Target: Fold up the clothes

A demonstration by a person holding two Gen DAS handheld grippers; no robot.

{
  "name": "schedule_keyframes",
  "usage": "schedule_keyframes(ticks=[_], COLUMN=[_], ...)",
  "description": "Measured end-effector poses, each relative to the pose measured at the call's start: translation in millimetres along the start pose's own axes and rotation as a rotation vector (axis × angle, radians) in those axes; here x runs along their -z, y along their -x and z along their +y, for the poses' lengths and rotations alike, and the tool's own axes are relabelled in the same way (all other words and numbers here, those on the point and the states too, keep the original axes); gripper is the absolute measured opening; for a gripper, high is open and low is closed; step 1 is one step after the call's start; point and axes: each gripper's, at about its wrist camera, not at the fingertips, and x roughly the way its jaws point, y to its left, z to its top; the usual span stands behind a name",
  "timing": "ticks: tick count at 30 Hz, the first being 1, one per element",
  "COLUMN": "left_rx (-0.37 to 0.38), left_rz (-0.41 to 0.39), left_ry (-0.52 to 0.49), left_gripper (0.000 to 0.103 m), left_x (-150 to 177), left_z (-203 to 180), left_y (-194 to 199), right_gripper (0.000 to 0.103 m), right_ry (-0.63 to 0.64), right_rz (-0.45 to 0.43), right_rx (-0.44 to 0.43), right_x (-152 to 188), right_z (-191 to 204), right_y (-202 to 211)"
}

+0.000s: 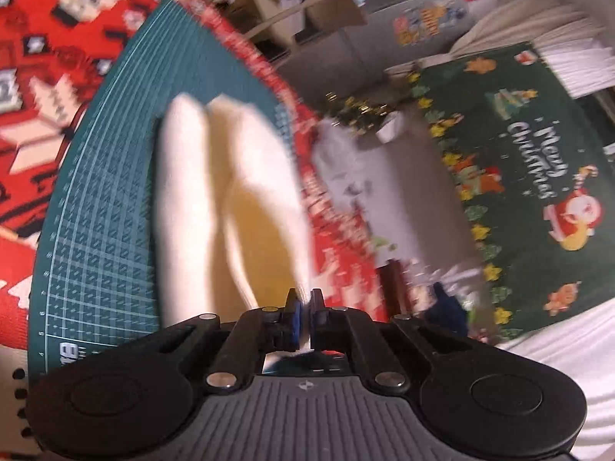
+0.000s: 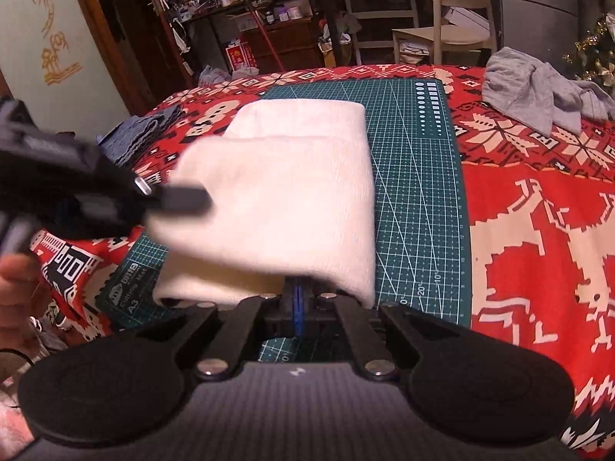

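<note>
Towel (image 2: pixel 292 192) on cutting mat (image 2: pixel 419 199)

Left hand-held gripper (image 1: pixel 306 307) with blue pads pinched on an edge of a cream folded cloth (image 1: pixel 230 199), cloth blurred and lifted over a green cutting mat (image 1: pixel 100 207), red patterned cover (image 1: pixel 50 38) beneath, green Merry Christmas banner (image 1: pixel 538 176) at right

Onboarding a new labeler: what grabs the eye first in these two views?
The white cloth, partly folded on the green cutting mat, with both the right gripper and the left gripper pinching its near edge. Around it, the loud red patterned tablecloth; a crumpled grey garment lies at its far right.
</note>
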Motion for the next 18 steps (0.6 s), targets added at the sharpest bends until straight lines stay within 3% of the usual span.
schedule_keyframes(ticks=[6, 9, 14, 18], left_rx=[-0.056, -0.083, -0.047, -0.037], left_rz=[-0.015, 0.003, 0.013, 0.006], left_ry=[-0.063, 0.041, 0.071, -0.001], left_gripper=[0.004, 0.004, 0.004, 0.009], left_x=[14.8, 17.0, 18.7, 11.6], left_z=[-8.8, 19.8, 28.2, 15.6], left_y=[22.3, 19.0, 17.9, 14.8], right_gripper=[0.0, 0.0, 0.0, 0.0], right_ry=[-0.022, -0.032, -0.029, -0.029], right_rz=[-0.004, -0.005, -0.005, 0.0], right_rx=[-0.011, -0.02, -0.024, -0.022], right_x=[0.3, 0.1, -0.2, -2.7], right_z=[-1.9, -3.6, -3.5, -3.4], right_y=[-1.4, -1.7, -1.6, -3.3])
